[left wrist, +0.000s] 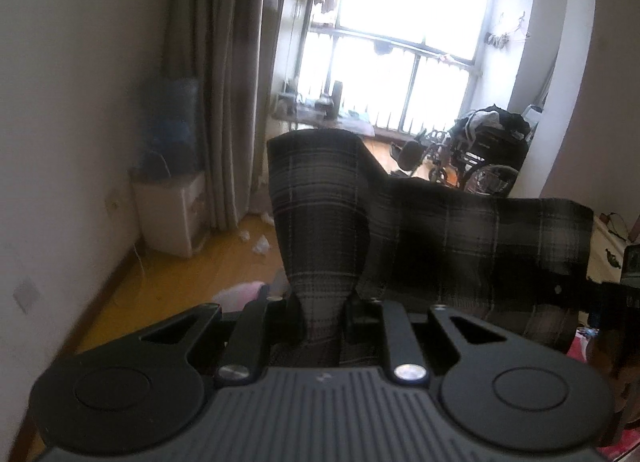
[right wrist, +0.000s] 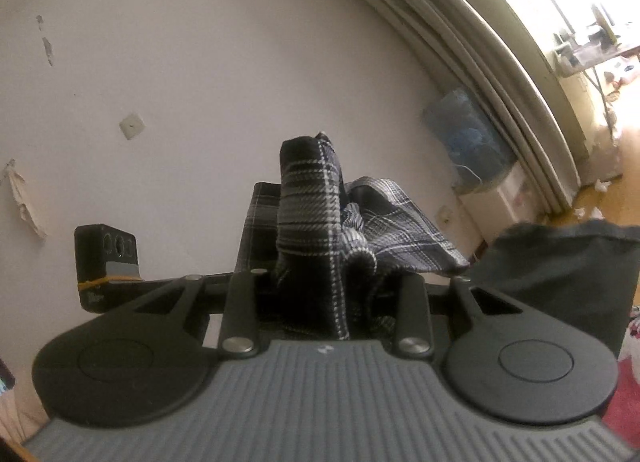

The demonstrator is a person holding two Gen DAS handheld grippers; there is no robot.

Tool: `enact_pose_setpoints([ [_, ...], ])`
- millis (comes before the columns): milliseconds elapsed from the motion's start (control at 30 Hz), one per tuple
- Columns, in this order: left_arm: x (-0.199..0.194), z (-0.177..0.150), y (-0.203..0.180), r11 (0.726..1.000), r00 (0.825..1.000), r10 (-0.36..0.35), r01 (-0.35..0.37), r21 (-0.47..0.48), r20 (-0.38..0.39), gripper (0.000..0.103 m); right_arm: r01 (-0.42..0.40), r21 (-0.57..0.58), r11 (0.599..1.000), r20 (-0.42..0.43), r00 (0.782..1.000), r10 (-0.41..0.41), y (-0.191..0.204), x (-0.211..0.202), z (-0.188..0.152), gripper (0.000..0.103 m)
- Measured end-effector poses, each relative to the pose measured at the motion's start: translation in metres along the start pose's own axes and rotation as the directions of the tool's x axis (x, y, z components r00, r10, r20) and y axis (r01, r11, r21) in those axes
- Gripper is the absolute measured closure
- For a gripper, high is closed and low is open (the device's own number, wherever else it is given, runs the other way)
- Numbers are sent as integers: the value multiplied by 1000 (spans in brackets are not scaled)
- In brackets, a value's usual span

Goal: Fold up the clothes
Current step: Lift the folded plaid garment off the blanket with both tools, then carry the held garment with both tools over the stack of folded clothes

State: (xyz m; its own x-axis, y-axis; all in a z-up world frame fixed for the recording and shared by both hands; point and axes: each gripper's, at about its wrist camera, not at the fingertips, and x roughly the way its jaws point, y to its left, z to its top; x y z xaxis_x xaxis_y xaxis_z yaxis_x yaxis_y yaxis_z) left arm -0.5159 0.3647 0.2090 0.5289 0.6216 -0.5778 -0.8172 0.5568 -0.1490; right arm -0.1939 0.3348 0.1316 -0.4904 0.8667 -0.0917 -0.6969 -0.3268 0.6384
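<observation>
Sunlight pours through a big window at the far end of the room in the left wrist view. Below it lies a yellow wood floor with bits of white paper, a long curtain, one white cabinet by the wall, and one wheelchair piled with clothes. The left gripper has its fingers squeezed on one dark checked garment. The cloth stands up from the fingers, then stretches sideways to the right, up in the air (that is its long way).

In the right wrist view a plain white wall fills most of the picture, with the curtain and cabinet at the right. The right gripper has its fingers pinched on the same checked garment, which sticks up in a bunch. The other gripper's tip shows at the left.
</observation>
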Motion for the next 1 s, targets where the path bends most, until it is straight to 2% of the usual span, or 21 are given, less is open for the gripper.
enact_pose_setpoints([
  [267,34,-4,11,997,996,-74,74,4,-58,85,37,123,992,34,999,-41,-30,-10,-14,73],
  [433,69,-1,9,995,989,-101,103,14,-109,85,67,171,983,54,996,-77,-65,5,-8,73],
  [800,145,10,1,987,964,-146,158,34,-223,85,144,265,953,53,985,-163,-116,3,-13,73],
  [1000,179,13,4,985,951,-143,165,58,-274,85,178,279,944,27,981,-193,-144,14,-14,73],
])
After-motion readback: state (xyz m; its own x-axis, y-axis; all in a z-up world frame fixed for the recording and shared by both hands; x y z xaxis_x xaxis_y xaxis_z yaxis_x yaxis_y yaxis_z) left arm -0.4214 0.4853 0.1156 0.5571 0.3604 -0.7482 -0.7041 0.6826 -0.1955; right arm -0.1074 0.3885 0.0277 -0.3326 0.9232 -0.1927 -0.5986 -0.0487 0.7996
